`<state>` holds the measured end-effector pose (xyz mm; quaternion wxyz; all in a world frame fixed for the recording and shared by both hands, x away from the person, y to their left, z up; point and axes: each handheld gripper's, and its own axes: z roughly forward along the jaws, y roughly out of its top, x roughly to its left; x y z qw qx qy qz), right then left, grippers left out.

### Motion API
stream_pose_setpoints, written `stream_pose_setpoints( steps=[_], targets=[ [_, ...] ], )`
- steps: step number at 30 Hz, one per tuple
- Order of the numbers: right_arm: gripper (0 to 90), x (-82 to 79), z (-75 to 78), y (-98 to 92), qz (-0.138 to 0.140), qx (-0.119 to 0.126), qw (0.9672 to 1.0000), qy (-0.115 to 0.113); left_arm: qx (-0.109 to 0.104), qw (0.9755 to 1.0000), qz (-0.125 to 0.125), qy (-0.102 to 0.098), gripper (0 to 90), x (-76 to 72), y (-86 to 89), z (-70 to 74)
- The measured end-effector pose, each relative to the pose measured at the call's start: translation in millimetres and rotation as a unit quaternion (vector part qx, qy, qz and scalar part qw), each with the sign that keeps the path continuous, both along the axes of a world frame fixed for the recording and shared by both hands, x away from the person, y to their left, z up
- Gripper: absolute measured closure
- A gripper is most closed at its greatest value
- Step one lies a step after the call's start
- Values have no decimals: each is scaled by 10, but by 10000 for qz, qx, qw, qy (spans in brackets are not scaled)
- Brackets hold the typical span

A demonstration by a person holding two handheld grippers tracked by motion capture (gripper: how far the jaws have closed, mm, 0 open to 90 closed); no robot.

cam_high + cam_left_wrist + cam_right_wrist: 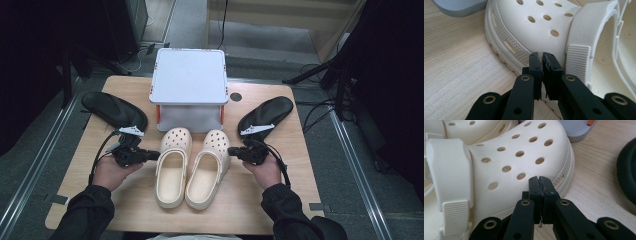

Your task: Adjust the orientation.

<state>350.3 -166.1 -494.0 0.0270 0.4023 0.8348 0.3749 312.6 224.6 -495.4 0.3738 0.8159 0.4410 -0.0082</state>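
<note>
Nearest the camera, the left claw point(154, 155) and right claw point(234, 150) are pressing clenched, empty, against the cream clogs point(192, 166) lying mid-frame on the table point(280, 200); likely nothing is done yet.

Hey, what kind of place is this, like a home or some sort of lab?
Probably a lab or recording setup: a bare wooden table on grey carpet, cables on the floor, and dark stand legs around it.
</note>
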Motion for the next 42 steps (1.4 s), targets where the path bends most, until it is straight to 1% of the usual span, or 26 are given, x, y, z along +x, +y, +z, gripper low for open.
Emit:
stream_pose_setpoints(
  steps=[4,7,17,19,22,25,28,34,36,37,39,42],
  targets=[
    [894,16,-1,54,-2,-17,10000,-30,-21,10000,3,6,861,1,1,-2],
    [893,32,-8,88,-18,24,10000,-21,-41,10000,2,19,861,2,2,-3],
    [894,82,-16,182,-32,49,10000,-46,-90,10000,-13,31,872,-1,-11,-4],
    [895,89,-26,203,-39,-1,10000,-42,-129,9999,-32,51,875,-3,-28,-7],
    [899,99,-41,214,-65,-52,10000,-43,-98,9999,-34,40,881,-12,-35,0],
    [900,106,-41,215,-86,-37,10000,-17,-153,9999,-29,72,888,-13,-38,-7],
    [900,112,-40,225,-119,-43,9999,-37,-153,9999,-33,67,898,-23,-52,-5],
    [900,134,-44,230,-192,-23,9998,-38,-130,9998,-97,85,900,-47,-84,3],
    [900,144,-42,240,-224,-37,9997,-55,-168,9997,-120,127,900,-54,-91,3],
    [900,155,-38,251,-245,-74,9996,-82,-171,9996,-177,99,900,-61,-104,8],
    [900,171,-38,258,-299,-70,9995,-87,-172,9995,-225,112,900,-76,-123,16],
    [900,189,-39,257,-335,-74,9994,-90,-195,9994,-246,128,900,-89,-138,12]
  ],
)
